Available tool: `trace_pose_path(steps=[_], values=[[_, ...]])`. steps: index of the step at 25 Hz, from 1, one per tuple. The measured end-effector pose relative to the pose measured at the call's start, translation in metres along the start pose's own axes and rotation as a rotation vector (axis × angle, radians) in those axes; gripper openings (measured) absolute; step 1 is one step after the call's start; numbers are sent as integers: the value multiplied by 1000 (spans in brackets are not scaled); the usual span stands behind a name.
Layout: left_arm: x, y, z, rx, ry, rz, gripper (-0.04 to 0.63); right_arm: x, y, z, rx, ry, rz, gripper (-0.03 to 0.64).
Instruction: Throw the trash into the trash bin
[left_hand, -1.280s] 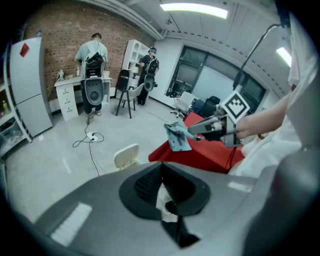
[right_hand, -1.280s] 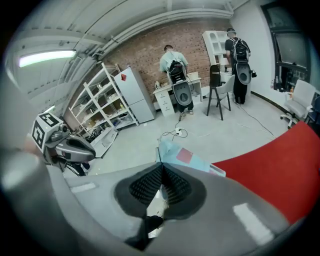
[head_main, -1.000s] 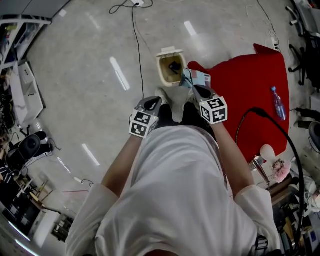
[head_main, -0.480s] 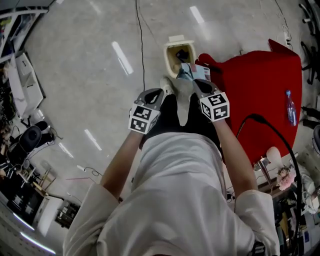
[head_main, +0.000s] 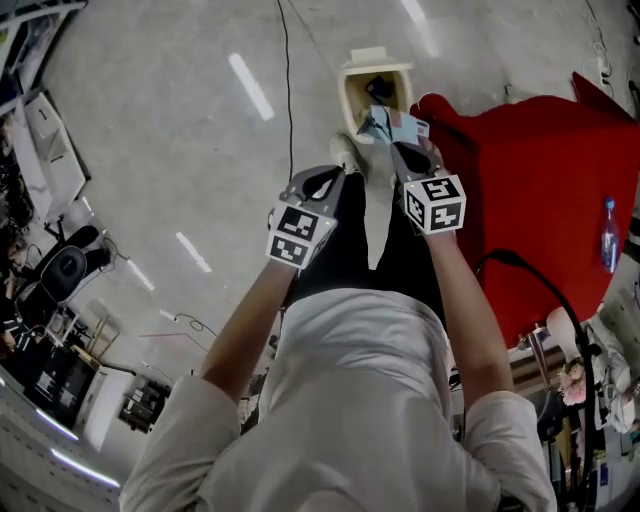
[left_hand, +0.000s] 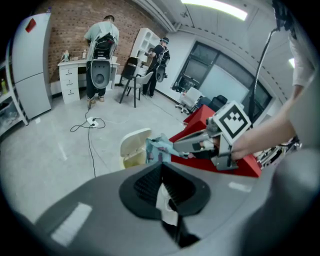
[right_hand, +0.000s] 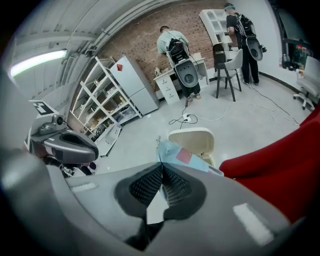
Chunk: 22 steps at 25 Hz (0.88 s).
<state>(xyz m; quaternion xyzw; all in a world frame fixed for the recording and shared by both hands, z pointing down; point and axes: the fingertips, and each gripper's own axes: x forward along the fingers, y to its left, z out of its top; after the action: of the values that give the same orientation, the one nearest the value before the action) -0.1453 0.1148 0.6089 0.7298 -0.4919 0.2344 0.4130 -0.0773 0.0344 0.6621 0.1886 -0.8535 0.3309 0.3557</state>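
Over the grey floor (head_main: 180, 130), right gripper (head_main: 388, 143) fingers clamping the crumpled blue trash (head_main: 393, 124) right by the open cream trash bin (head_main: 352, 92), left gripper (head_main: 335, 172) fingers pressing together, red surface (head_main: 530, 170) carrying a bottle (head_main: 609, 233) alongside, brick wall (right_hand: 145, 47) way back.

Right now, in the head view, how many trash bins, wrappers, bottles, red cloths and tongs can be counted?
Cream plastic trash bin: 1
Pale blue crumpled wrapper: 1
Clear plastic bottle with blue cap: 1
Large red cloth: 1
Left tongs, right tongs: 2
Total: 6
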Motion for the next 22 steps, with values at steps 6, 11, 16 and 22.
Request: trace_pose_path(steps=[6,11,16,22], values=[[25,7,-9,27,6,-2,4,45,-21,-22,17,16,6,2],[60,15,-42,24,18,7,5,85,-51,-63,47,18,18,2],[86,25,-60,39,19,12,5,123,-75,-87,57,12,27,2],[110,35,-79,34,28,8,5,161,-86,-107,52,28,36,3]])
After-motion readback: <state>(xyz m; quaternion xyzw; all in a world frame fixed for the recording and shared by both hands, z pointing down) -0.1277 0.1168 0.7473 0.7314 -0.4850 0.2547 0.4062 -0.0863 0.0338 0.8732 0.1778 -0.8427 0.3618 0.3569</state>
